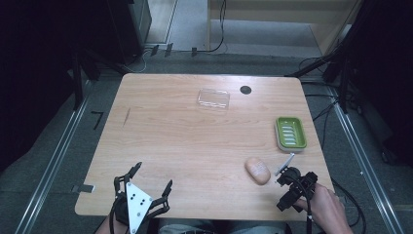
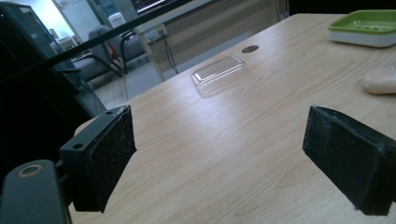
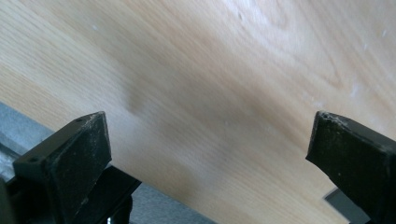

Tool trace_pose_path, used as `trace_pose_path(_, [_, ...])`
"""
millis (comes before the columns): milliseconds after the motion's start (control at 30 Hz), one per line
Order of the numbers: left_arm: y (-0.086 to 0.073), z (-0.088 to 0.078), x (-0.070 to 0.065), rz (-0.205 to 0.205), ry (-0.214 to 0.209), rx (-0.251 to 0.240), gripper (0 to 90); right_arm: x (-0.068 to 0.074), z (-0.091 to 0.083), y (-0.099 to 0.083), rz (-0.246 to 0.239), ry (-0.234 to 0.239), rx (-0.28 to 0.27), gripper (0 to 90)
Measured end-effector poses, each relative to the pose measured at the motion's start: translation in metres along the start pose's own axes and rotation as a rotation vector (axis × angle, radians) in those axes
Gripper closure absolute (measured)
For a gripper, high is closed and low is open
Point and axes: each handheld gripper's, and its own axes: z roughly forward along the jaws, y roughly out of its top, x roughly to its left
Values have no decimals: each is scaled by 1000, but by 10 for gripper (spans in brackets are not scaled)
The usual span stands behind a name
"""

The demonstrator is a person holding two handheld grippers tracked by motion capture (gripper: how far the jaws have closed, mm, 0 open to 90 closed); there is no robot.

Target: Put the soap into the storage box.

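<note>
The table (image 1: 195, 141) is pale wood-grain laminate, matte, with rounded corners and a small dark round hole (image 1: 245, 89) near its far edge. On it lie four loose things, one of each. A clear plastic lid (image 1: 213, 98), a shallow rounded rectangle and glossy, sits near the far edge just left of the hole. A green soap dish (image 1: 290, 133), rectangular with rounded corners, has a ribbed inner floor and a pale base; it lies near the right edge. A soap bar (image 1: 257, 170), a smooth oval of pale peach colour, rests toward the near right, nearer the person than the dish and apart from it. A thin grey strip (image 1: 285, 164) lies just right of the soap, beside the right tongs; what it is cannot be told.

There are two tongs, both black, each with two flat jaws faced in rough, gritty black padding. The left tongs (image 1: 152, 179) hover at the near left edge, topped by a white three-cornered plate with dark dots; the jaws stand wide apart with nothing between them, seen over bare wood in the left gripper view (image 2: 219, 158). The lid lies well ahead of them, and the soap and dish are far off to their right.

The right tongs (image 3: 205, 158), held in a hand (image 1: 325, 204) at the near right corner, are likewise spread wide and empty, above the table's edge. The soap lies just to their left.
</note>
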Motion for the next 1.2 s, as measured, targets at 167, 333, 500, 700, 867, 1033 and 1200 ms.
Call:
trace_pose_path(167, [0,0,0,1,-4,6,99,5,-3,11,-19,1,-3,0])
trace_pose_path(333, [0,0,0,-4,-2,5,99,8,-6,18,-36,6,-20,0])
trace_pose_path(500, [1,1,0,2,-3,9,99,8,-9,27,-45,12,-34,0])
trace_pose_path(700, [1,1,-1,2,-8,7,99,7,-13,39,-44,25,-47,0])
trace_pose_path(867, [1,2,0,-1,-7,5,99,5,-18,51,-38,32,-71,0])
trace_pose_path(1033, [1,2,0,1,-10,2,99,5,-20,61,-28,40,-82,0])
trace_pose_path(1200, [1,2,-1,2,-8,-1,99,2,-18,69,-26,40,-84,0])
